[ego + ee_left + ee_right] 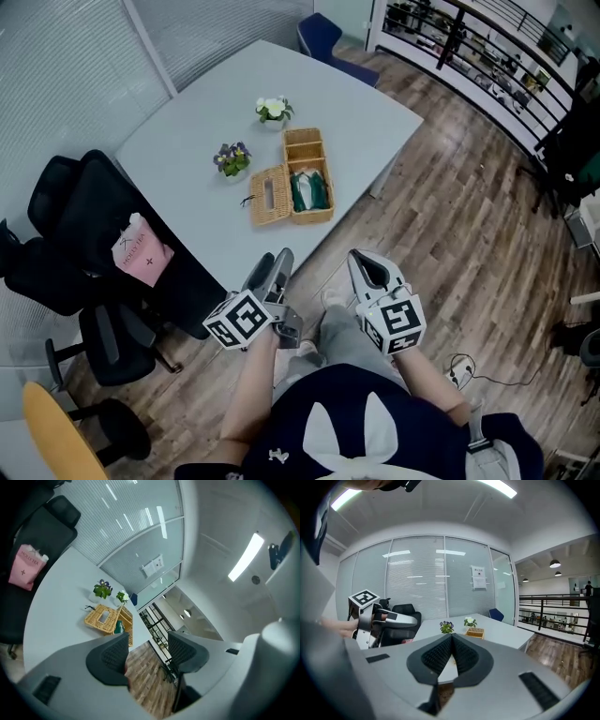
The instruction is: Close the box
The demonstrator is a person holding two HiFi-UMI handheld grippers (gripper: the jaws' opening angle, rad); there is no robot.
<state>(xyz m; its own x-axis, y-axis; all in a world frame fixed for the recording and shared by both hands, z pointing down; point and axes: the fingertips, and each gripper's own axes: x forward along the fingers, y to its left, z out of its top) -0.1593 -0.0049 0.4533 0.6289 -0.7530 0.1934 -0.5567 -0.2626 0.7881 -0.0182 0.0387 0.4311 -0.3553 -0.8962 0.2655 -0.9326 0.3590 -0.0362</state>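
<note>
The open box (309,173) lies on the surface (187,122), well ahead of both hand-held grippers, its long axis pointing away and its lid (270,195) folded out leftward — nearer the left hand-held gripper (278,258), jaws apart and empty; the right hand-held gripper (364,262) is closed, empty.

Box (310,176) on table (370,112), lid (270,195) at left; far plant (273,110) behind box, near plant (232,158) behind lid.

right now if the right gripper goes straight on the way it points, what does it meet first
Most likely the pale table near its front edge, short of the wicker box; nothing shows in between, but depth is hard to judge.
</note>
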